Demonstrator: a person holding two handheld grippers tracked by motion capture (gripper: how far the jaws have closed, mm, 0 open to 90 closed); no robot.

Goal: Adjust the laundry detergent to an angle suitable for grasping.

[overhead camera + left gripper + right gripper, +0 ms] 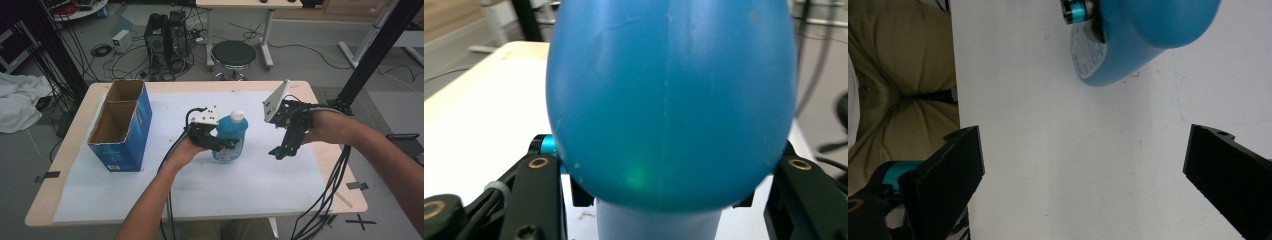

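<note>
In the high view, the blue bottle with its white cap stands upright near the middle of the counter, on the white sheet that covers most of it. The left gripper comes at it from about 8 o'clock, jaws clamped on the bottle's lower body. The right gripper hangs at the bottle's 3 o'clock, well apart from it, tilted down toward the sheet with nothing in it. An open blue cardboard box with two compartments stands at the bottle's 9 o'clock, near the counter's left edge.

In the left gripper view, the blue bottle sits close to the camera, its rounded body bulging between the two black jaws, which press against its sides at 8 and 4 o'clock.

In the right gripper view, the two black jaws stand wide apart at 8 and 4 o'clock over bare white sheet. The blue bottle lies toward 1 o'clock, its base slightly tilted, with a jaw of the left gripper against it.
</note>
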